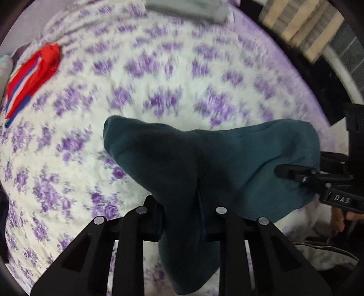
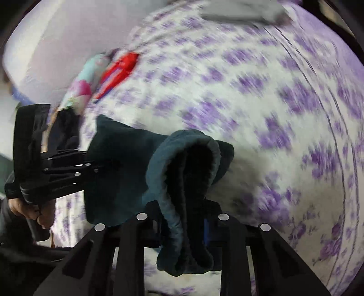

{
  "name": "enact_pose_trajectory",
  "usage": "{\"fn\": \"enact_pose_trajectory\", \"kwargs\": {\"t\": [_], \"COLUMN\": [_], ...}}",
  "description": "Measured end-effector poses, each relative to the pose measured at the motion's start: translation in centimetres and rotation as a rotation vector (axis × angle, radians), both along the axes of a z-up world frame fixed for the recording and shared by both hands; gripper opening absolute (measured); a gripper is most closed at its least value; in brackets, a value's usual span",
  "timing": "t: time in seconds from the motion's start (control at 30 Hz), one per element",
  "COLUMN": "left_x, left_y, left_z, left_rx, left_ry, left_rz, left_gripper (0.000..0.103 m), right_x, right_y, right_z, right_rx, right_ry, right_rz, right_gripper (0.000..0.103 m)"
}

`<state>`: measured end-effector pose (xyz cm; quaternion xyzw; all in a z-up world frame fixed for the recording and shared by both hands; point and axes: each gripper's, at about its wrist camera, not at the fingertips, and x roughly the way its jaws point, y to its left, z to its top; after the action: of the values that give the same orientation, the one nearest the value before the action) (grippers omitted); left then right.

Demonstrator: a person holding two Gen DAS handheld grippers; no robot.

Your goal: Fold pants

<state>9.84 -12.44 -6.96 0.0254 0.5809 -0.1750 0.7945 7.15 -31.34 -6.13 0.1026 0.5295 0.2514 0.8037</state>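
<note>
Left wrist view, from 9 o'clock across to 3 o'clock. A red garment with blue and white stripes lies on the bedspread at 10 o'clock. A grey garment lies at 12 o'clock, at the far edge of the bed. The pants, dark teal, hang bunched at centre, raised off the bedspread. The left gripper is clamped on a fold of the pants at 6 o'clock; cloth fills the gap and drapes below the fingers. At 3 o'clock the right gripper meets the other end of the pants. A striped cloth sits at 1 o'clock, beyond the bed edge.

Right wrist view, same order. At 9 o'clock the left gripper runs into the pants, with a hand on its handle. A pastel floral cloth lies at 10 o'clock, just beside the red garment. At centre the right gripper is closed on the elastic waistband, which loops up over the fingers. The bedspread fills the right half, motion-blurred.
</note>
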Motion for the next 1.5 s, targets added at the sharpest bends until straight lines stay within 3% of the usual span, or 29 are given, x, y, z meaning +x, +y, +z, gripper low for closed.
{"fn": "enact_pose_trajectory", "kwargs": {"t": [0.2, 0.3, 0.4, 0.47, 0.57, 0.6, 0.63, 0.7, 0.8, 0.9, 1.0, 1.03, 1.07, 1.17, 1.3, 1.5], "left_x": [0.9, 2.3, 3.9, 5.7, 7.6, 7.9, 7.8, 5.9, 5.0, 3.6, 3.4, 3.7, 3.4, 2.6, 0.7, -3.7], "left_y": [7.1, 12.3, 16.7, 19.2, 22.2, 23.4, 24.4, 26.7, 27.1, 25.9, 23.5, 22.6, 22.4, 21.7, 19.4, 17.2], "left_z": [6.0, 8.0, 8.2, 6.3, 0.3, -3.2, -5.6, -6.0, -5.6, -3.4, -4.8, -6.5, -6.7, -5.1, -1.7, 3.3], "left_rx": [-0.054, -0.037, 0.016, 0.05, 0.146, 0.187, 0.196, 0.071, 0.041, 0.038, 0.101, 0.148, 0.149, 0.114, 0.173, 0.138], "left_ry": [-0.128, -0.185, -0.21, -0.184, -0.091, -0.011, 0.057, -0.004, 0.025, -0.042, -0.017, 0.023, -0.006, 0.003, -0.071, -0.136], "left_rz": [0.162, 0.268, 0.353, 0.403, 0.492, 0.527, 0.549, 0.68, 0.699, 0.698, 0.66, 0.633, 0.654, 0.676, 0.624, 0.629], "left_gripper": [0.021, 0.022, 0.022, 0.025, 0.037, 0.039, 0.044, 0.064, 0.063, 0.065, 0.073, 0.075, 0.076, 0.072, 0.072, 0.084], "right_x": [4.7, 8.0, 11.6, 13.8, 16.7, 17.3, 17.5, 16.9, 15.8, 13.5, 13.0, 13.2, 12.8, 11.0, 7.3, 3.2], "right_y": [6.1, 10.1, 15.1, 18.1, 20.5, 20.7, 20.4, 19.3, 18.3, 18.5, 20.3, 20.2, 19.9, 19.0, 16.9, 15.3], "right_z": [6.0, 7.6, 7.3, 5.0, -0.8, -3.3, -5.0, -5.2, -3.5, -0.9, -4.8, -6.1, -5.8, -3.2, 0.2, 4.0], "right_rx": [0.045, 0.049, 0.034, -0.045, -0.244, -0.336, -0.352, -0.296, -0.277, -0.25, -0.401, -0.412, -0.401, -0.348, -0.248, -0.204], "right_ry": [-0.159, -0.214, -0.22, -0.207, -0.157, -0.117, -0.077, -0.1, -0.1, -0.199, -0.106, -0.066, -0.095, -0.109, -0.153, -0.258], "right_rz": [0.146, 0.218, 0.269, 0.261, 0.171, 0.141, 0.133, 0.11, 0.098, 0.127, 0.195, 0.205, 0.197, 0.197, 0.173, 0.133], "right_gripper": [0.025, 0.025, 0.025, 0.028, 0.053, 0.055, 0.06, 0.064, 0.064, 0.064, 0.064, 0.069, 0.07, 0.071, 0.071, 0.089]}}
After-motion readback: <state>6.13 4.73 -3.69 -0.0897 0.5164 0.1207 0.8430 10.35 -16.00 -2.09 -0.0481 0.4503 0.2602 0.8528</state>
